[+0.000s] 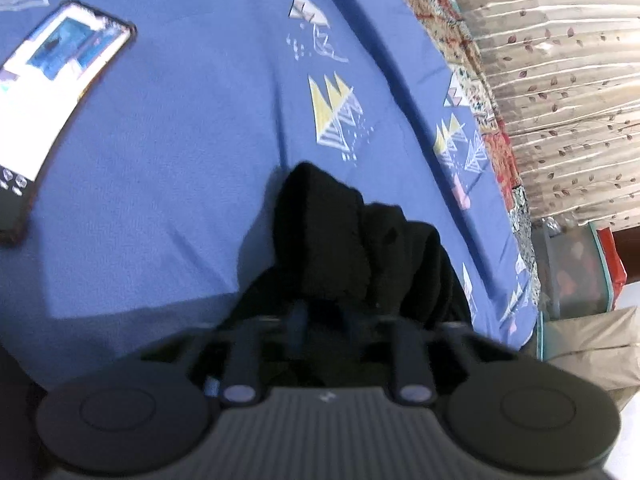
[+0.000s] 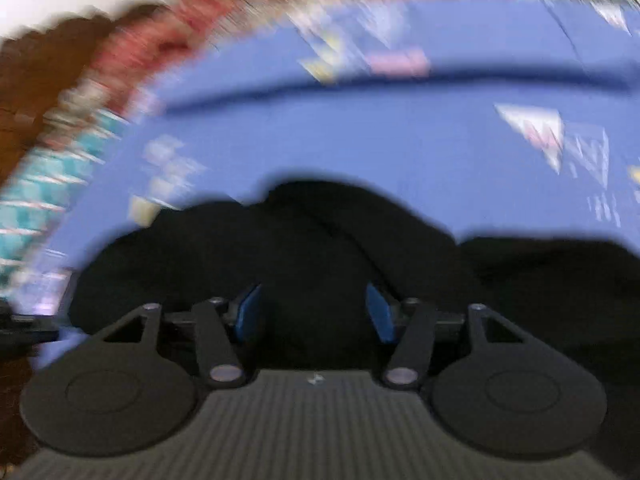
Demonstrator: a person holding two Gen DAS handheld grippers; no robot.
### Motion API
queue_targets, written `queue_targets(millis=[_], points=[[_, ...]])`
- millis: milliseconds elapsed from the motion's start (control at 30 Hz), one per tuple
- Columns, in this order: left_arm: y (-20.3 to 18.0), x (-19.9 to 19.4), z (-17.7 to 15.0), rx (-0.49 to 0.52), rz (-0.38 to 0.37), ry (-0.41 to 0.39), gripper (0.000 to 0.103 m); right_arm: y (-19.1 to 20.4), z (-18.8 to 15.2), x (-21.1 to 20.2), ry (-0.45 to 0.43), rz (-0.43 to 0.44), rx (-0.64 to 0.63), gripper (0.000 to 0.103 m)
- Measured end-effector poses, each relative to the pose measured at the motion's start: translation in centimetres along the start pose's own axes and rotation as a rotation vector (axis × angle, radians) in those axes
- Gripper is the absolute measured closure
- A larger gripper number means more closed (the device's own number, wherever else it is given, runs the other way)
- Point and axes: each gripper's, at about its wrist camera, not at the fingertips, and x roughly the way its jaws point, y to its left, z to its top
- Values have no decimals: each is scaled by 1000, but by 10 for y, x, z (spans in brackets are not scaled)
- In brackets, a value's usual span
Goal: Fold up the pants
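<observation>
The black pants [image 1: 332, 240] lie bunched in a thick heap on the blue patterned bedsheet [image 1: 180, 140]. My left gripper [image 1: 324, 316] sits right at the near edge of that heap. Its dark fingers stand apart, partly lost against the black cloth, and nothing is pinched between them. In the blurred right wrist view the pants [image 2: 360, 232] spread wide across the lower half of the picture. My right gripper [image 2: 314, 304] hovers over them with its blue pads [image 2: 248, 312] well apart. Black cloth lies under the gap and the pads do not press on it.
A lit phone [image 1: 52, 100] lies on the sheet at the far left. A red and teal patterned quilt [image 1: 440, 20] borders the sheet's edge, with a leaf-print curtain [image 1: 560, 80] behind it. Boxes and a bag [image 1: 576, 272] stand beside the bed at the right.
</observation>
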Motion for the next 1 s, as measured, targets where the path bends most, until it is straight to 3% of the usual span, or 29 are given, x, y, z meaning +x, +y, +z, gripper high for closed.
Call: queue_targets(millis=[33,67,133,233,300,333,367,467,533,633,700,733,767,800,833,900,1000], points=[[0,1,0,-16,1,-5,35,0,-2,9,24,-35,3,85],[-3,1,0,-19,-5,-16,34,0,-3,7,29,-39,18,93],[-11,0,0,5,-42,-25,35,-7,2,-20,-15,59,99,94],[-24,5,2,48,-73,-17,42,-24,10,-85,-163,150,157,94],[-35,18,4,86,-53,12,65,-48,16,-125,-275,172,231,94],[-41,25,5,109,-44,24,81,-63,20,-147,-338,144,274,94],[-46,31,5,133,-34,27,91,-76,21,-161,-392,123,313,98],[-59,37,6,183,-17,17,92,-131,15,-214,-645,107,509,101],[-68,35,3,232,5,0,90,-161,3,-231,-731,93,664,101],[-75,23,3,313,63,-31,79,-169,-9,-238,-726,-119,665,97],[-78,10,5,349,100,-74,59,-165,-16,-228,-663,-160,648,96],[-78,3,8,353,118,-105,43,-163,-21,-220,-619,-160,641,95],[-77,-4,12,350,133,-134,35,-159,-24,-210,-581,-157,629,93],[-76,-9,16,338,146,-152,32,-155,-25,-200,-542,-154,613,83],[-75,-9,20,325,150,-144,25,-149,-26,-187,-489,-151,584,62],[-74,0,22,318,138,-94,21,-142,-24,-165,-411,-145,522,43],[-74,22,18,326,177,-45,23,-123,0,-123,-334,-138,397,43]])
